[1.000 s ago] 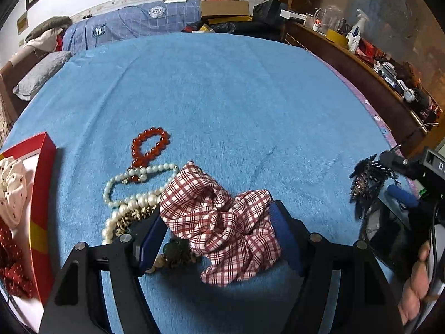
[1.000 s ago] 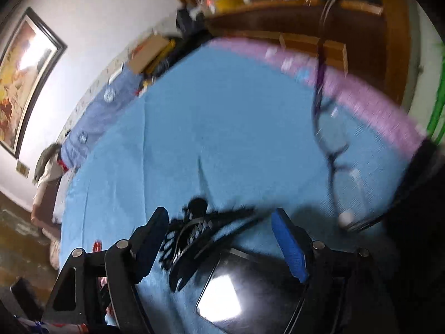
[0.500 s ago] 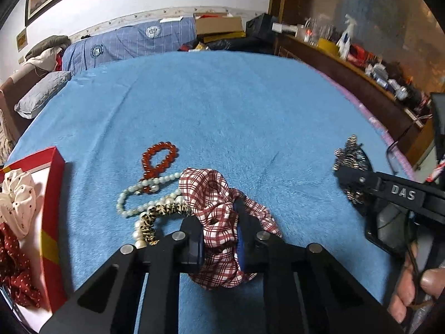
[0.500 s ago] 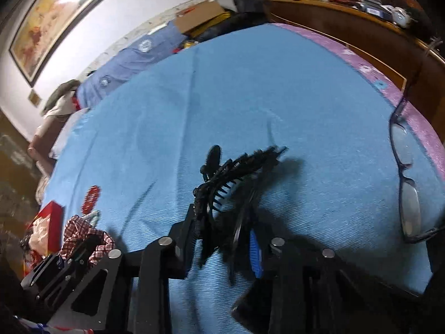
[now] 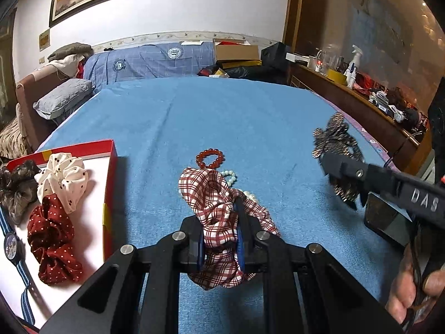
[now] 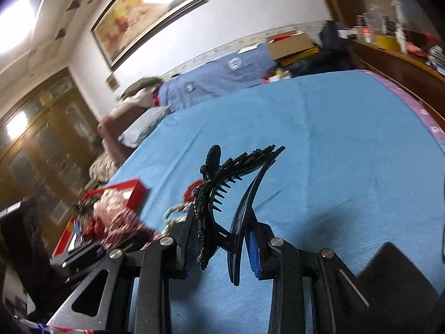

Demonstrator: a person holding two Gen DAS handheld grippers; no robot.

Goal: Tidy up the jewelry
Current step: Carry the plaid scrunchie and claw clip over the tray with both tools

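My left gripper (image 5: 221,236) is shut on a red-and-white plaid scrunchie (image 5: 219,208) and holds it just above the blue bedspread (image 5: 236,117). Behind it lie a red bead bracelet (image 5: 210,159) and pale pearl beads (image 5: 229,176). My right gripper (image 6: 222,242) is shut on a black beaded hair claw clip (image 6: 225,183), lifted off the bed; it also shows in the left wrist view (image 5: 336,150). A red-edged white box (image 5: 91,172) at the left holds a white dotted scrunchie (image 5: 62,178), a dark red dotted scrunchie (image 5: 51,233) and a dark scrunchie (image 5: 16,186).
A striped-strap watch (image 5: 12,246) lies in the box's near corner. A black phone (image 5: 386,222) lies on the bed at the right. A wooden shelf (image 5: 361,97) with bottles runs along the right side. Pillows and folded bedding (image 5: 150,61) sit at the far end.
Both grippers closed a second ago and now lift their loads: the left raises the plaid scrunchie off the bead pile, the right raises the claw clip and swings toward the box.
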